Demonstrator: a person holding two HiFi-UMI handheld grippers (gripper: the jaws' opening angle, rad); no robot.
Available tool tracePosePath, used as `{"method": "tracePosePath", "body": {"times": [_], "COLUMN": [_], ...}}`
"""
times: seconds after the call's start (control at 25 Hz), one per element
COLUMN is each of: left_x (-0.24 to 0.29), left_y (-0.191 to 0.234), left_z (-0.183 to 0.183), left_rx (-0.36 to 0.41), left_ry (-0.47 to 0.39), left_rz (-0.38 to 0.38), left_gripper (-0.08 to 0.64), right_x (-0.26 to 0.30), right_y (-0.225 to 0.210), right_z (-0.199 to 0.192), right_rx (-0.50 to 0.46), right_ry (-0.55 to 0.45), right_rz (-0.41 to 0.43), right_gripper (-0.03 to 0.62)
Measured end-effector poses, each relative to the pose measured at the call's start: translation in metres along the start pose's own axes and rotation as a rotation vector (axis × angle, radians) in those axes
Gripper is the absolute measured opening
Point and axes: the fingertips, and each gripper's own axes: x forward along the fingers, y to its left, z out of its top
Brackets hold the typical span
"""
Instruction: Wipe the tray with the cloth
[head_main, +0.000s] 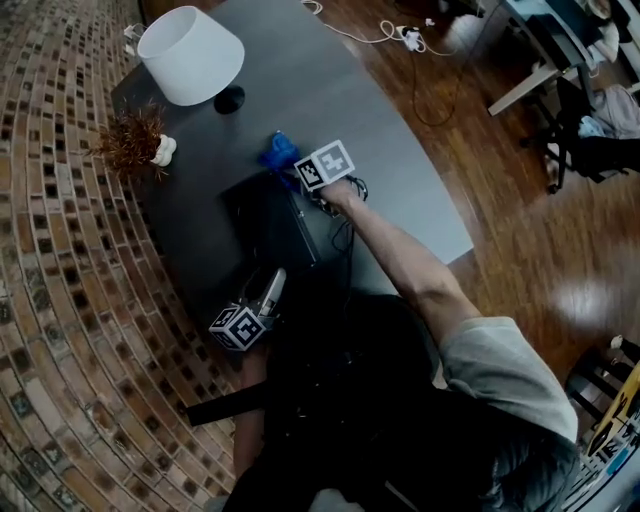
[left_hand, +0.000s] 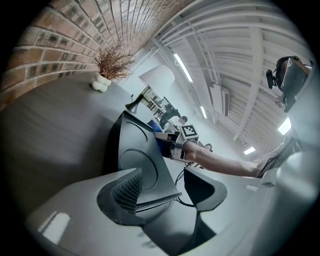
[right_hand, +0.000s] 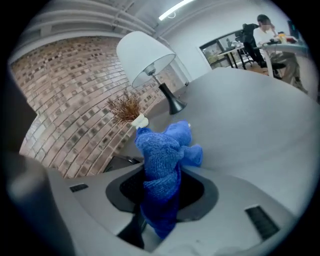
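A black tray (head_main: 265, 225) lies on the dark grey table (head_main: 330, 100). My left gripper (head_main: 272, 285) is at its near edge. In the left gripper view the tray (left_hand: 137, 150) has a corner between the jaws of that gripper (left_hand: 167, 187), which are closed on it: the rim lies on one pad and the other jaw stands close against the edge. The right gripper (head_main: 293, 168) hovers at the tray's far edge, shut on a bunched blue cloth (head_main: 278, 152). In the right gripper view the cloth (right_hand: 162, 150) sticks up and hangs down from between the fingers of this gripper (right_hand: 162, 192).
A lamp with a white shade (head_main: 190, 55) and a dried plant in a white vase (head_main: 135, 140) stand at the table's far left, by the brick wall. A black cable (head_main: 345, 235) runs beside the tray. The table's right edge (head_main: 440, 215) drops to a wooden floor.
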Motion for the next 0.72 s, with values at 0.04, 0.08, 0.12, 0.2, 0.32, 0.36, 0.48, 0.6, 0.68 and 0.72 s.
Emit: {"method": "tracePosePath", "body": {"times": [0.04, 0.08, 0.12, 0.2, 0.32, 0.36, 0.48, 0.6, 0.68, 0.72], "left_x": [0.001, 0.002, 0.003, 0.002, 0.001, 0.001, 0.003, 0.004, 0.003, 0.002], "left_y": [0.000, 0.000, 0.000, 0.002, 0.003, 0.003, 0.000, -0.001, -0.001, -0.001], "left_z": [0.000, 0.001, 0.002, 0.004, 0.006, 0.005, 0.001, 0.001, 0.000, 0.000], "left_rx": [0.004, 0.008, 0.009, 0.009, 0.010, 0.008, 0.013, 0.009, 0.003, 0.007], "left_ry": [0.003, 0.005, 0.004, -0.003, -0.011, -0.011, -0.003, -0.001, -0.003, -0.003], "left_rz": [-0.003, -0.006, -0.007, -0.004, 0.002, -0.001, -0.016, -0.016, -0.011, -0.009], "left_gripper": [0.250, 0.250, 0.250, 0.250, 0.250, 0.250, 0.250, 0.251, 0.252, 0.252], "right_x": [-0.003, -0.008, -0.015, -0.029, -0.048, -0.054, -0.073, -0.084, -0.080, -0.078], "right_y": [0.001, 0.004, 0.009, 0.024, 0.038, 0.037, 0.017, 0.014, 0.036, 0.050], "right_z": [-0.006, -0.015, -0.027, -0.055, -0.087, -0.090, -0.081, -0.092, -0.120, -0.134], "right_rx": [0.029, 0.060, 0.083, 0.102, 0.146, 0.179, 0.274, 0.328, 0.298, 0.276], "right_ry": [0.011, 0.032, 0.061, 0.127, 0.157, 0.140, 0.017, -0.028, 0.035, 0.064], "right_rz": [0.024, 0.058, 0.097, 0.183, 0.276, 0.284, 0.193, 0.096, 0.094, 0.100], "right_gripper": [0.144, 0.144, 0.144, 0.144, 0.146, 0.146, 0.146, 0.144, 0.144, 0.146]}}
